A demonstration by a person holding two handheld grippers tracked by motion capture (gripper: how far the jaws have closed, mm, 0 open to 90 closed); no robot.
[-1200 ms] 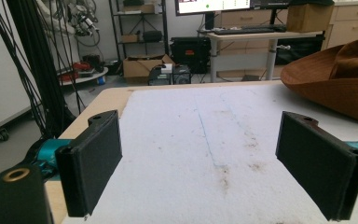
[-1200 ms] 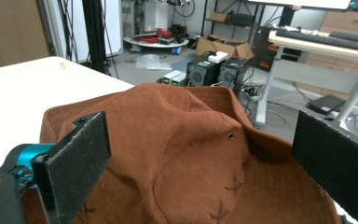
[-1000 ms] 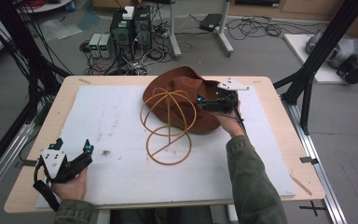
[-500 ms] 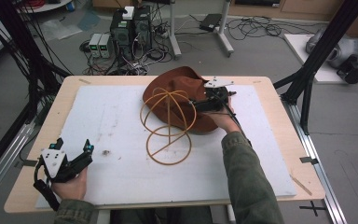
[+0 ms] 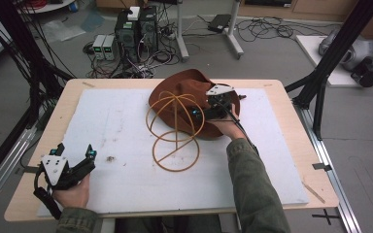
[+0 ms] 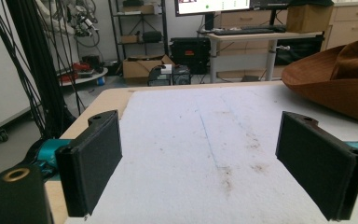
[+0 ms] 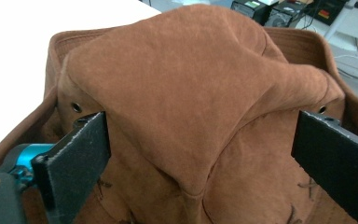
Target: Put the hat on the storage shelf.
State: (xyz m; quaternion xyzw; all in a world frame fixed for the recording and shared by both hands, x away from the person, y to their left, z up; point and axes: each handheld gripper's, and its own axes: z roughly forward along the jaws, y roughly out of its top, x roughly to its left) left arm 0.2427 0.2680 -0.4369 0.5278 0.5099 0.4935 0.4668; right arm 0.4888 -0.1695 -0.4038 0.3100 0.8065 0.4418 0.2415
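Observation:
A brown suede hat (image 5: 182,90) lies at the far middle of the white mat (image 5: 121,121). Against its near side stands a tan wire hat frame (image 5: 176,144), a dome over a ring. My right gripper (image 5: 203,104) hovers over the hat's crown and is open. In the right gripper view the creased crown (image 7: 191,93) sits between the two wide-apart jaws of that gripper (image 7: 205,158), which do not press on it. My left gripper (image 5: 75,149) rests open and holding nothing at the mat's near left corner. In the left gripper view, the hat's brim (image 6: 340,84) shows far right of that gripper (image 6: 214,172).
The mat covers most of the wooden table (image 5: 65,99). Bare mat lies between the left gripper and the wire frame. Black frame posts (image 5: 330,58) flank the table, and computers and cables (image 5: 136,29) stand on the floor beyond its far edge.
My right gripper has edged slightly left over the hat's crown. The left hand and its gripper have stayed put.

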